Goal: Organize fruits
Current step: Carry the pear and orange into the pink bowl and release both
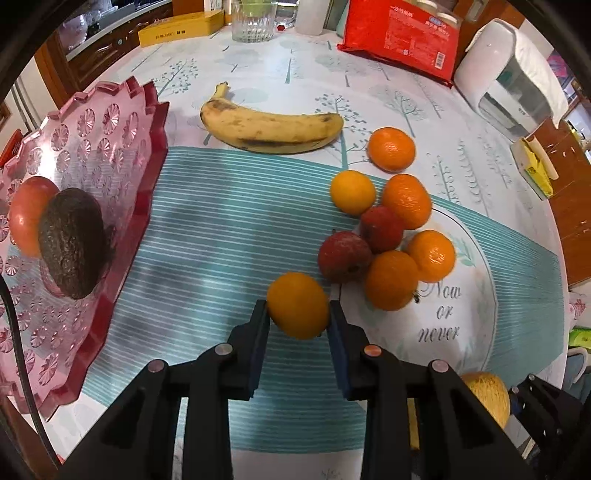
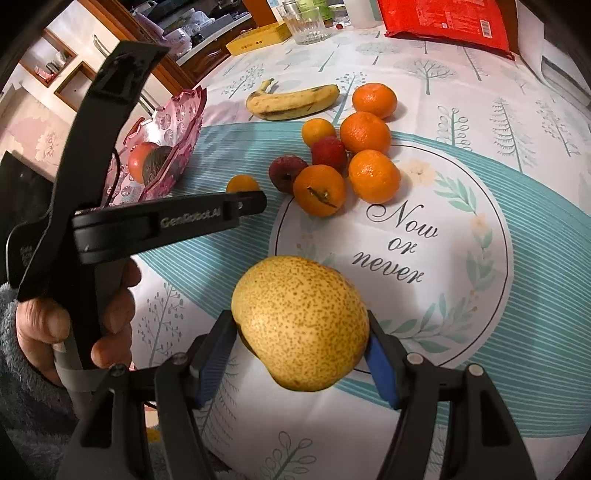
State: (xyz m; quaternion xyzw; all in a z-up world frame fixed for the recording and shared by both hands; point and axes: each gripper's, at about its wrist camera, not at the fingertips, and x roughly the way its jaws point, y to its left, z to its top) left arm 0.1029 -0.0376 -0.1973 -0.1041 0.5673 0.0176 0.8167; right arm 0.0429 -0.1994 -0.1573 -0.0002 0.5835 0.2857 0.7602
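My left gripper (image 1: 298,314) is shut on a small orange (image 1: 297,305), just above the striped tablecloth; the same orange shows in the right wrist view (image 2: 242,183). My right gripper (image 2: 301,339) is shut on a speckled yellow pear (image 2: 300,322) held above the table. A pink fruit tray (image 1: 92,155) at the left holds an avocado (image 1: 72,242) and a tomato (image 1: 27,214). A banana (image 1: 271,127) lies beyond. Several oranges (image 1: 406,201) and two red fruits (image 1: 345,255) cluster at the right.
A red packet (image 1: 400,33), a glass (image 1: 254,20), a yellow box (image 1: 181,27) and a white appliance (image 1: 506,77) stand along the table's far side. The left gripper's body (image 2: 166,221) and the hand on it fill the left of the right wrist view.
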